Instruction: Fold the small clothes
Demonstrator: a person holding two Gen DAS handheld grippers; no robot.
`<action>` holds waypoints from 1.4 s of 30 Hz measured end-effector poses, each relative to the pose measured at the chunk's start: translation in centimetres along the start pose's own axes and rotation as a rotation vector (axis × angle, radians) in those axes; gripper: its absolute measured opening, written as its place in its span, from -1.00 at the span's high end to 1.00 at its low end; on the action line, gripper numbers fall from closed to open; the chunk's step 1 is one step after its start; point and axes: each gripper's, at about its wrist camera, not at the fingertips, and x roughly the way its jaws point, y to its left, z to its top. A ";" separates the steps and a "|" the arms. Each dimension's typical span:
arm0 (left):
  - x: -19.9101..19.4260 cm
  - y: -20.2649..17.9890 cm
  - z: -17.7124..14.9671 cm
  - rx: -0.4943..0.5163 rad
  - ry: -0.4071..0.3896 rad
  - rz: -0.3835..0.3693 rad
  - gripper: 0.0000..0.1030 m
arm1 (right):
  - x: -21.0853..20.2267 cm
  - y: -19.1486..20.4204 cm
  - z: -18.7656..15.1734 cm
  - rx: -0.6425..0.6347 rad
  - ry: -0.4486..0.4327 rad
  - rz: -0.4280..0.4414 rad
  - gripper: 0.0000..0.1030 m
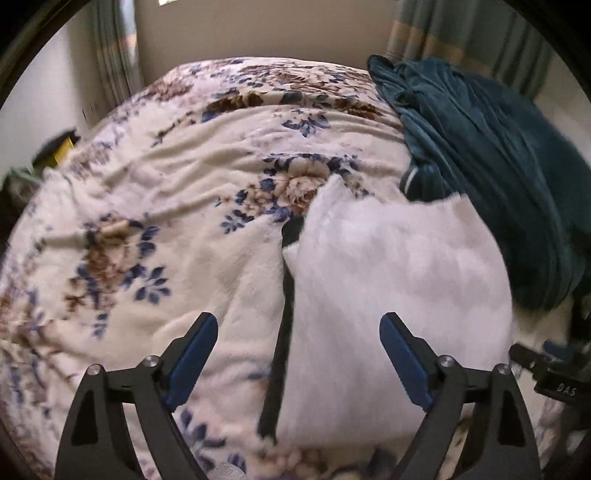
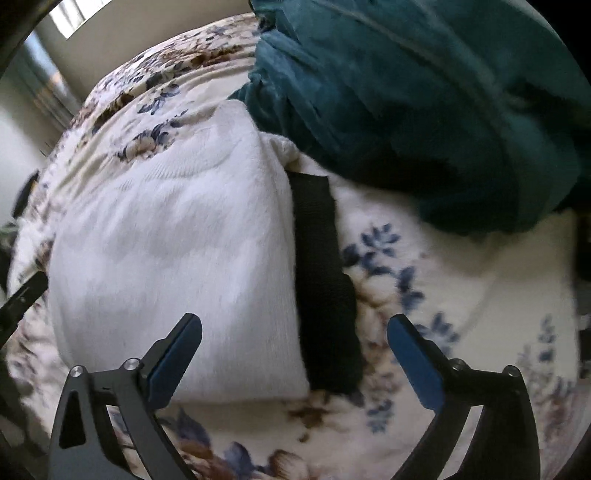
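Observation:
A white knit garment (image 1: 399, 295) lies folded on the floral blanket (image 1: 166, 184), with a black cloth (image 1: 284, 332) showing along its left edge. In the right wrist view the white garment (image 2: 177, 258) has the black cloth (image 2: 325, 288) along its right edge. My left gripper (image 1: 299, 328) is open and empty, above the garment's left edge. My right gripper (image 2: 295, 332) is open and empty, above the garment's right edge and the black cloth.
A heap of dark teal fabric (image 1: 498, 166) lies at the right of the bed, against the white garment; it also fills the upper right of the right wrist view (image 2: 424, 110). Curtains (image 1: 461, 33) and a wall stand behind the bed. The other gripper's body (image 1: 554, 376) shows at the right edge.

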 end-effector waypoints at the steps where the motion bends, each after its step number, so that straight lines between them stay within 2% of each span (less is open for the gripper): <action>1: -0.4 -0.3 -0.5 0.011 0.000 0.017 -0.74 | -1.0 0.4 -0.9 -0.015 -0.023 -0.036 -0.98; 5: -2.5 -1.1 -2.2 0.025 0.032 0.075 -0.81 | -4.6 0.8 -3.4 -0.024 -0.088 -0.116 -0.99; 8: -5.0 -1.6 -3.0 0.025 0.035 0.068 -0.83 | -7.7 0.8 -5.0 -0.025 -0.123 -0.140 -0.99; 16: -15.9 -3.3 -3.7 0.027 -0.035 0.054 -0.83 | -18.9 0.6 -8.4 -0.030 -0.211 -0.147 -0.99; 24: -28.9 -4.8 -5.3 0.056 -0.121 0.022 -0.83 | -33.3 -0.3 -12.3 -0.006 -0.316 -0.118 -0.99; 31: -39.8 -5.2 -6.9 0.053 -0.189 0.016 -0.83 | -47.5 -1.8 -16.9 0.004 -0.427 -0.100 -0.99; 34: -43.7 -5.5 -7.7 0.059 -0.215 0.012 -0.83 | -51.4 -2.1 -18.7 -0.007 -0.455 -0.091 -0.99; 42: -49.5 -5.0 -9.3 0.059 -0.259 0.009 -0.83 | -60.7 -1.8 -23.1 -0.057 -0.534 -0.067 -0.99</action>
